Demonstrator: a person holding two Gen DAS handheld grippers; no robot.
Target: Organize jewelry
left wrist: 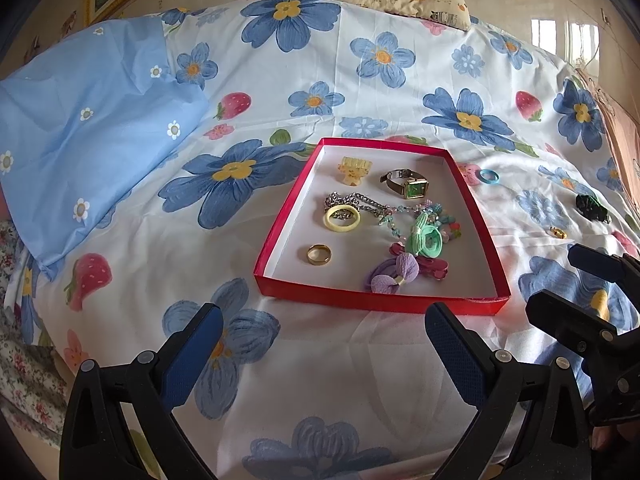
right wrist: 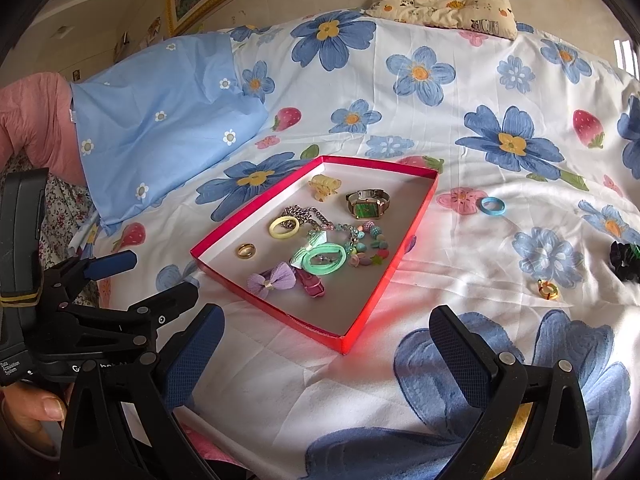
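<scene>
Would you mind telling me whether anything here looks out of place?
Yes: three pieces lie loose on the bedsheet, right of the red tray, while the other jewelry sits inside it. They are a blue ring, a black scrunchie and a small gold piece. Both tools are open and empty.

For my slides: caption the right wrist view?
Open right claw faces red tray of jewelry; blue ring outside.

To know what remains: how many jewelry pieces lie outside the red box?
3, all right of the red box: a blue ring, a black-green scrunchie, and a small gold piece nearest the grippers.
</scene>
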